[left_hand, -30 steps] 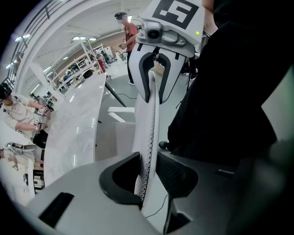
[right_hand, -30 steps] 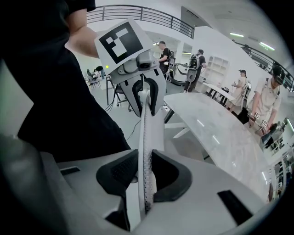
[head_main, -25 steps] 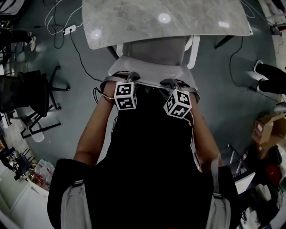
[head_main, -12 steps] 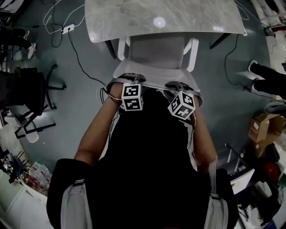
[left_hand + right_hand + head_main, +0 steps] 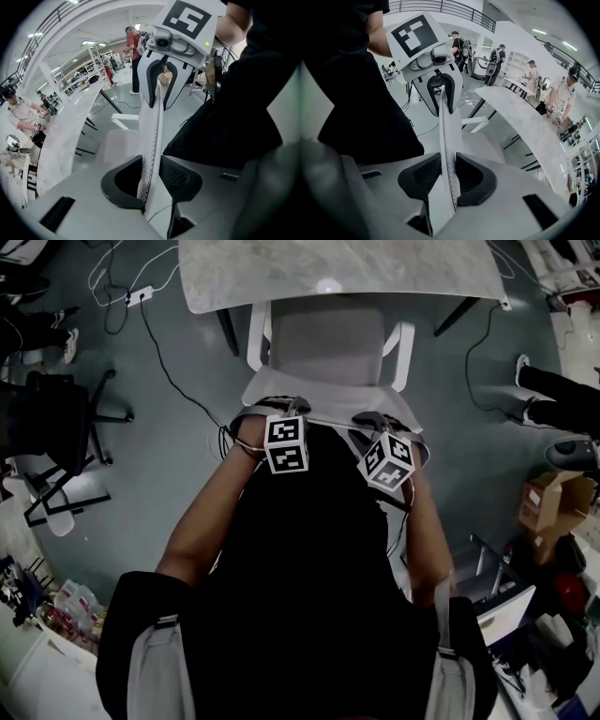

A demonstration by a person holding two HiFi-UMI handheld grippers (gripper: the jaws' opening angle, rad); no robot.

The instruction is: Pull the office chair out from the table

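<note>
The white office chair stands at the marble table, its grey seat mostly out from under the tabletop. My left gripper and right gripper both sit on the top edge of the backrest, close to the person's body. In the left gripper view the thin perforated backrest edge runs between the dark pads, and the left gripper is shut on it. The right gripper clamps the same backrest edge in the same way. Each gripper shows in the other's view, further along the edge.
A black office chair stands at the left. Cables and a power strip lie on the grey floor. A cardboard box and clutter sit at the right, near someone's shoes. People stand beyond the table.
The chair has slid out from under the table toward the person, and more of its seat and armrests show. Both grippers came back with it, still on the backrest.
</note>
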